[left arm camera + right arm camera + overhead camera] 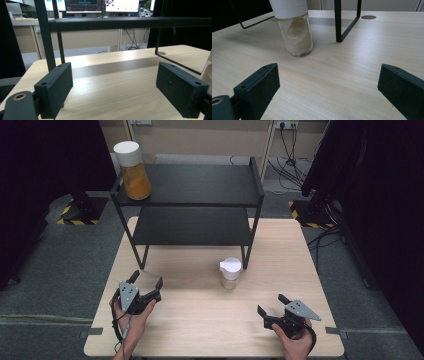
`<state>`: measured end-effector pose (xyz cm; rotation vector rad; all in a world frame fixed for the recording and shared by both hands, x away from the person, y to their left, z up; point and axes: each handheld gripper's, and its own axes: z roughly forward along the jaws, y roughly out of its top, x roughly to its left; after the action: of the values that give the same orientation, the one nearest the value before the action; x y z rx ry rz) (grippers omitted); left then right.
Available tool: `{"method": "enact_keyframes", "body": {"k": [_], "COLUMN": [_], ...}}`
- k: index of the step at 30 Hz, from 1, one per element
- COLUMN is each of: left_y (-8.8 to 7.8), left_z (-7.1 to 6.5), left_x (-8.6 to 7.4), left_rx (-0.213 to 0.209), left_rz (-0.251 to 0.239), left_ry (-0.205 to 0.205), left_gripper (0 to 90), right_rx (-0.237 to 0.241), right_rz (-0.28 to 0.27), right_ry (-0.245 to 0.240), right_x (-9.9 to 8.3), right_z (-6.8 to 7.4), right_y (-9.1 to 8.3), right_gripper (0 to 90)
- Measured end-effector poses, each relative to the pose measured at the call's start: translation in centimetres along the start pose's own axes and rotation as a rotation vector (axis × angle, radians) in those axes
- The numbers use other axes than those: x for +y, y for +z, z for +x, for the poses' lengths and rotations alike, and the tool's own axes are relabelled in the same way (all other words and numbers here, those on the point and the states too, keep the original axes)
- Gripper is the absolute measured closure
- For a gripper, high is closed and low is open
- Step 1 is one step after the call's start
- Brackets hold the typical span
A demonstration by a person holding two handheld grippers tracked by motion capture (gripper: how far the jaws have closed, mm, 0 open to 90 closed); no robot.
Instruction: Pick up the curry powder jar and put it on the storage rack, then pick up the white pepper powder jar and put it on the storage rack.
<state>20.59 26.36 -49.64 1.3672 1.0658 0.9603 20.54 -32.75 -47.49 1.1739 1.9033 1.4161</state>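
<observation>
Glass jar, white lid, beige powder inside, upright; both grippers' fingers spread, empty.

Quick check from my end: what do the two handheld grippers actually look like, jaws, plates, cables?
Both the left gripper and the right gripper are black, with two flat, blocky rectangular jaws showing small screw holes. Each carries a grey three-cornered plate on top. A dark cable trails from the left one along the forearm. No sleeves visible.
</observation>
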Motion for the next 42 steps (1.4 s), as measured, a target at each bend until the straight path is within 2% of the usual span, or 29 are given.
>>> {"method": "enact_keyframes", "body": {"k": [6, 14, 22, 28, 42], "left_y": [0.2, 0.6, 0.7, 0.6, 0.6], "left_z": [0.2, 0.3, 0.6, 0.3, 0.4], "left_x": [-0.9, -1.5, -1.8, -1.9, -1.9], "left_rx": [-0.001, -0.01, -0.005, -0.006, -0.011], "left_rz": [0.026, 0.061, 0.072, 0.064, 0.069], "left_ry": [-0.025, -0.033, -0.049, -0.023, -0.024], "left_gripper": [13.2, 13.2, 13.1, 13.1, 12.5], "right_rx": [0.002, 0.005, 0.005, 0.005, 0.012], "right_rz": [-0.001, -0.001, -0.002, -0.002, 0.003], "right_ry": [0.001, 0.001, 0.002, 0.0, 0.004], "right_x": [0.0, 0.0, 0.0, -0.1, 0.0], "right_z": [0.0, -0.1, -0.1, -0.1, -0.2], "right_y": [0.0, 0.0, -0.1, -0.1, 0.0], "right_gripper": [4.1, 4.1, 4.0, 4.0, 3.4]}}
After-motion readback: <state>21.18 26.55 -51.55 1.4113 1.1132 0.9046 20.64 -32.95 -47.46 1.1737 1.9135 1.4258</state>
